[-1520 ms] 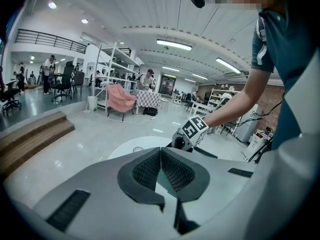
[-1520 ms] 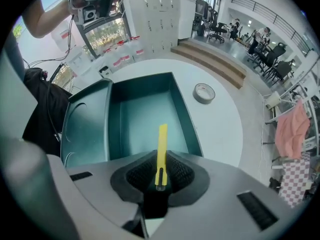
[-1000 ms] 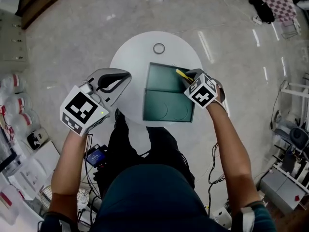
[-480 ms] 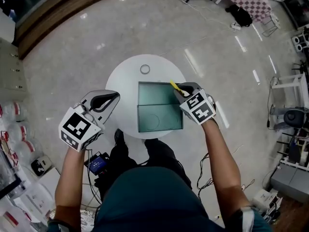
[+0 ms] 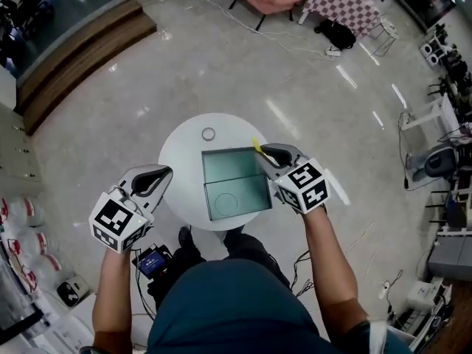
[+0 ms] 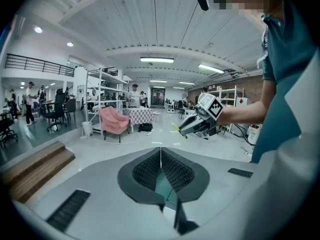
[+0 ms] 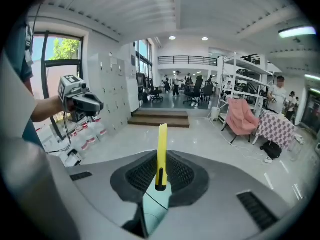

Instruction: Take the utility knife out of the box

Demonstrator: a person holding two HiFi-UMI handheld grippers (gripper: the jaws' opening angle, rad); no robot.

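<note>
Right gripper view: our right gripper (image 7: pixel 161 176) clamps utility knife (image 7: pixel 162 144), apparently clear of box (image 5: pixel 221 172); left gripper (image 6: pixel 161 169) closed, empty; worktop (image 5: pixel 181 161) placement next.

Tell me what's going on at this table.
A person stands at a round white table with a gripper in each hand. The right gripper is shut on the yellow utility knife, holding it in the air by the far right corner of the open green box. The left gripper is shut, empty, held off to the table's left.
</note>
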